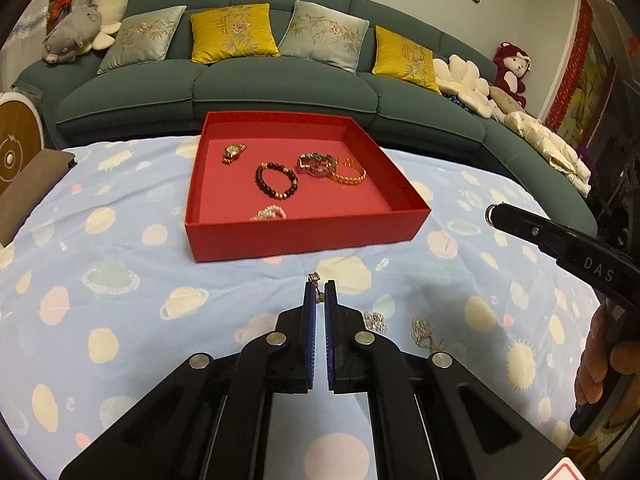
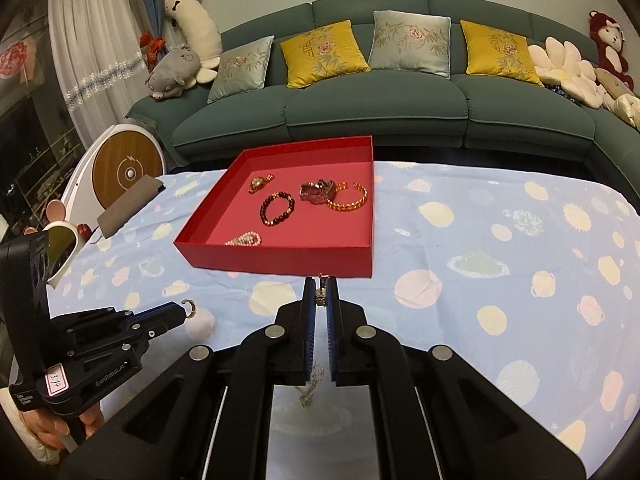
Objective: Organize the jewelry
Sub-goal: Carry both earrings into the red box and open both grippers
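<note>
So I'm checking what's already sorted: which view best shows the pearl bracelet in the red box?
The right wrist view: the pearl bracelet lies fully visible behind the red box's near wall. In the left wrist view that wall hides its lower part, so only the top of the bracelet shows.

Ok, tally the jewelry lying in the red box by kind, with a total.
Watches: 2, the gold watch and the dark red watch.
Bead bracelets: 2, the dark bead bracelet and the pale pearl bracelet.
Bangles: 1, the orange open bangle.
Total: 5 in the red box.
</note>
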Available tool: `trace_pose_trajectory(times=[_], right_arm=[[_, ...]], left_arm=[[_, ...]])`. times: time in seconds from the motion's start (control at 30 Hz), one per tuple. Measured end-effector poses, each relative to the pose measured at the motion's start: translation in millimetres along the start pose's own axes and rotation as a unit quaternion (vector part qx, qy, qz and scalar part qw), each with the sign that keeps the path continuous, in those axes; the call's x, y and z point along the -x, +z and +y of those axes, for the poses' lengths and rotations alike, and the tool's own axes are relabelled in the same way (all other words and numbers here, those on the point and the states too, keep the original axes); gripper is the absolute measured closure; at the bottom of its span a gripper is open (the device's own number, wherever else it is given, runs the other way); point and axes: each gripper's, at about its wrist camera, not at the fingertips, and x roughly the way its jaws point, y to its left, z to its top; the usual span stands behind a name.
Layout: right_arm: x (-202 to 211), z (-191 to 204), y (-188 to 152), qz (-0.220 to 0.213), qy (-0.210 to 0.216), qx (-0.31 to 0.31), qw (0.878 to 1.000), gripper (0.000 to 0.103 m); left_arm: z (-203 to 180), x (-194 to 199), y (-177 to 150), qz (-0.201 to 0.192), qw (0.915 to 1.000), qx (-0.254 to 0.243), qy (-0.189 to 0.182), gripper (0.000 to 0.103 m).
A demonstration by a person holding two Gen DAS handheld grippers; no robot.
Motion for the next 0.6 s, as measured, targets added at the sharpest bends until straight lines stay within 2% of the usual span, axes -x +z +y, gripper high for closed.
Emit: trace_pose_trajectory(times=[0.2,0.33,0.47,0.6], right_arm=[[3,8,20,-0.022,0.005,-0.004,1.000,0.099],[-4,13,35,-0.028,0.008,-0.002,1.000,0.099],[-19,16,52,-0.032,0.019,-0.011,0.999,0.099],[-47,14,65,-0.022,0.022,-0.027,0.999,0.099]], left_arm=[[14,16,30,-0.037,0.9991,0.017,0.008,0.100],[19,12,58,-0.055,0.9982,0.012,0.020,0.100],[27,-6,79,-0.055,0.9979,0.010,0.032,0.100],[43,-34,94,-0.039,0.9981,0.024,0.042,0.100]])
